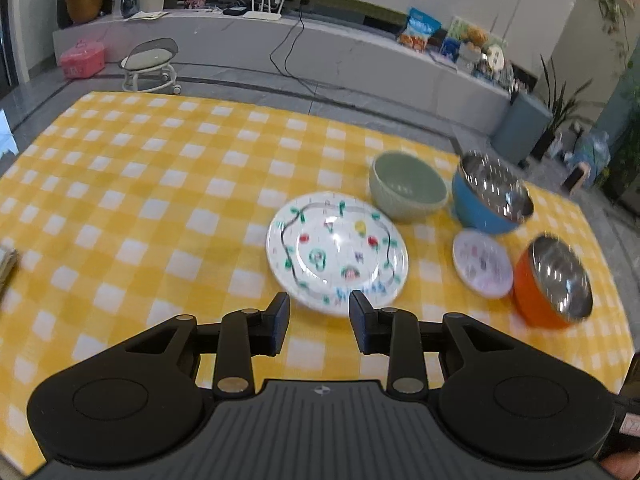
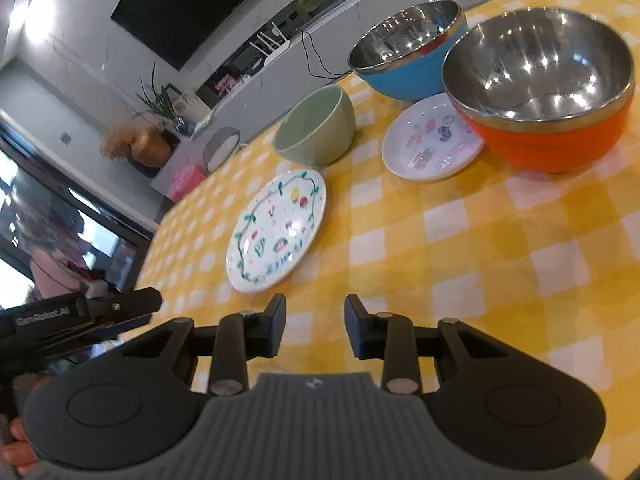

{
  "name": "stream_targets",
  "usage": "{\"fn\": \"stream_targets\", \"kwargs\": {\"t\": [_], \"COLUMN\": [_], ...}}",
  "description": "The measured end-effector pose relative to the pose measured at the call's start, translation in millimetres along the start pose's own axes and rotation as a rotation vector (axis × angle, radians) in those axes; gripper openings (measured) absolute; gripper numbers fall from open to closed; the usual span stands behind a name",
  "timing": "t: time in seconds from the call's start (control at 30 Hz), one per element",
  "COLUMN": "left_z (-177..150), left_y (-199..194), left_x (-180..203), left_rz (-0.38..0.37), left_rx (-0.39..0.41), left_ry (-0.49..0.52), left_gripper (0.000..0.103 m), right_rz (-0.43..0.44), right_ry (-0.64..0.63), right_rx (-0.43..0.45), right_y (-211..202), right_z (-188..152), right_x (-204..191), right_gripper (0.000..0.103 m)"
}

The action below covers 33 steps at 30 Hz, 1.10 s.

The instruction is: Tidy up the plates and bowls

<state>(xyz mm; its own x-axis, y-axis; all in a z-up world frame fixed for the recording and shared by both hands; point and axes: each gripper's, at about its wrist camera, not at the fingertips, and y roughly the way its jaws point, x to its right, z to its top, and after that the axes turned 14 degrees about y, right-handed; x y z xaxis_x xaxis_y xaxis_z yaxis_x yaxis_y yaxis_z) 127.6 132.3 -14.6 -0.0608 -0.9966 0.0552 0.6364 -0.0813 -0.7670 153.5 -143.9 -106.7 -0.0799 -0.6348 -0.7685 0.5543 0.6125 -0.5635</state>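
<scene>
A large white plate with coloured drawings (image 1: 337, 251) (image 2: 277, 231) lies flat on the yellow checked tablecloth (image 1: 160, 208). My left gripper (image 1: 319, 312) hovers just short of its near rim, open, with nothing between the fingers. Behind the plate stand a pale green bowl (image 1: 408, 192) (image 2: 316, 128) and a blue steel-lined bowl (image 1: 492, 196) (image 2: 412, 52). A small patterned plate (image 1: 482, 263) (image 2: 434, 144) lies beside an orange steel-lined bowl (image 1: 554, 282) (image 2: 544, 92). My right gripper (image 2: 315, 316) is open over bare cloth, near the large plate's right edge. The left gripper's body (image 2: 80, 316) shows at the left edge of the right wrist view.
Beyond the table's far edge are a grey floor, a small stool (image 1: 150, 66), a pink box (image 1: 82, 58) and a long low shelf with a router (image 1: 264, 14), snack bags and plants. The cloth to the left of the dishes is bare (image 1: 120, 220).
</scene>
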Motion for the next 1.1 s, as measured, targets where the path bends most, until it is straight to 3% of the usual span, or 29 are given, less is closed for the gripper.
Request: {"fn": "stream_targets", "kwargs": {"t": [0.23,0.33,0.5,0.83,1.1], "left_z": [16.8,20.2,19.7,15.5,13.2], "left_y": [32.5,50.0,75.0,110.6,124.4], "left_x": [-25.6,-36.2,-56.4,-89.4,-95.2], "left_rz": [-0.052,-0.058,-0.061,-0.155,-0.209], "left_rx": [0.045,0.041,0.031,0.012,0.019], "left_ry": [-0.061,-0.081,-0.103,-0.201,-0.208], "left_gripper": [0.038,0.038,0.038,0.038,0.024], "right_rz": [0.056,0.049,0.059,0.094,0.104], "right_ry": [0.087,0.119,0.142,0.182,0.196], "right_rx": [0.025,0.03,0.032,0.0,0.0], "right_y": [16.3,26.3,42.4,74.1,85.1], "right_z": [23.5,31.1,39.8,46.5,48.2], "right_x": [5.9,10.4,12.9,13.9,17.8], "right_gripper": [0.031,0.026,0.026,0.026,0.026]}}
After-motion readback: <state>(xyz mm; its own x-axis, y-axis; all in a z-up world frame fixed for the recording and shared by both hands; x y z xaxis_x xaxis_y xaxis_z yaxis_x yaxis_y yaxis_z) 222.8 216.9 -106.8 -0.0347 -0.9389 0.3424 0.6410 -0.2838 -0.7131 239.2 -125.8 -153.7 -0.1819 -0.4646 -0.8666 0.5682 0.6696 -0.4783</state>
